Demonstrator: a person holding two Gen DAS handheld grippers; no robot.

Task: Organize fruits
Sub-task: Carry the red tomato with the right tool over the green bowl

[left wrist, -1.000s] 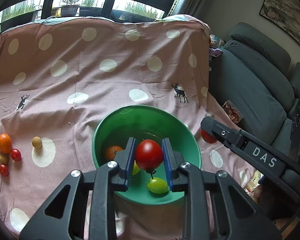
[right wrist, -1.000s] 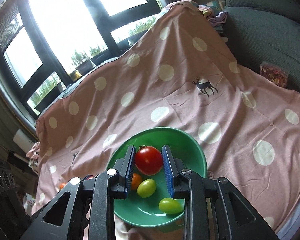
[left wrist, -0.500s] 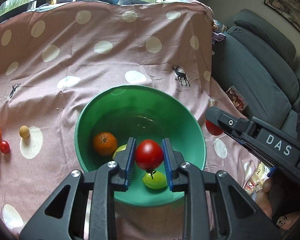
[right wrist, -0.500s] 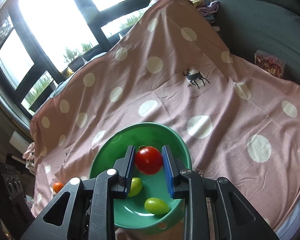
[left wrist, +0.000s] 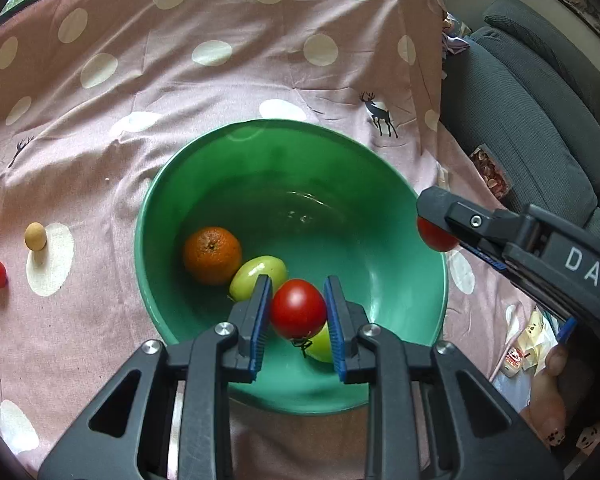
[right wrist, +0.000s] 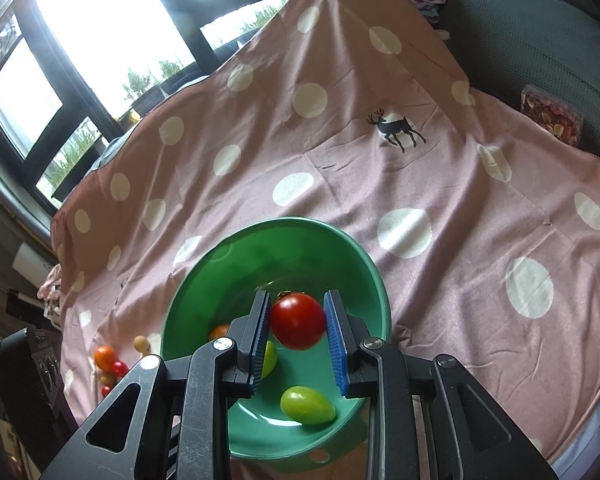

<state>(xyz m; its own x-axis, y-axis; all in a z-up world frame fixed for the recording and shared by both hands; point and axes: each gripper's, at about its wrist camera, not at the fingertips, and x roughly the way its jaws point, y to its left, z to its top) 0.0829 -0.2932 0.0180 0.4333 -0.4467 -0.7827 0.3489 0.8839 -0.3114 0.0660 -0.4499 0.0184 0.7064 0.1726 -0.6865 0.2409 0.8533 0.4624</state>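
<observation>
Pink spotted cloth (left wrist: pixel 228 92) carries a green bowl (left wrist: pixel 400 208). Left tongs (left wrist: pixel 298 312) grip a red tomato (left wrist: pixel 298 309) above it; right tongs (right wrist: pixel 298 322) grip another tomato (right wrist: pixel 298 322) over the bowl.

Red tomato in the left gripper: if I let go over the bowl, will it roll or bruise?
The red tomato is round and glossy, so it will likely roll down the green bowl toward the orange. Its skin looks thin; a low release is probably safer.
</observation>
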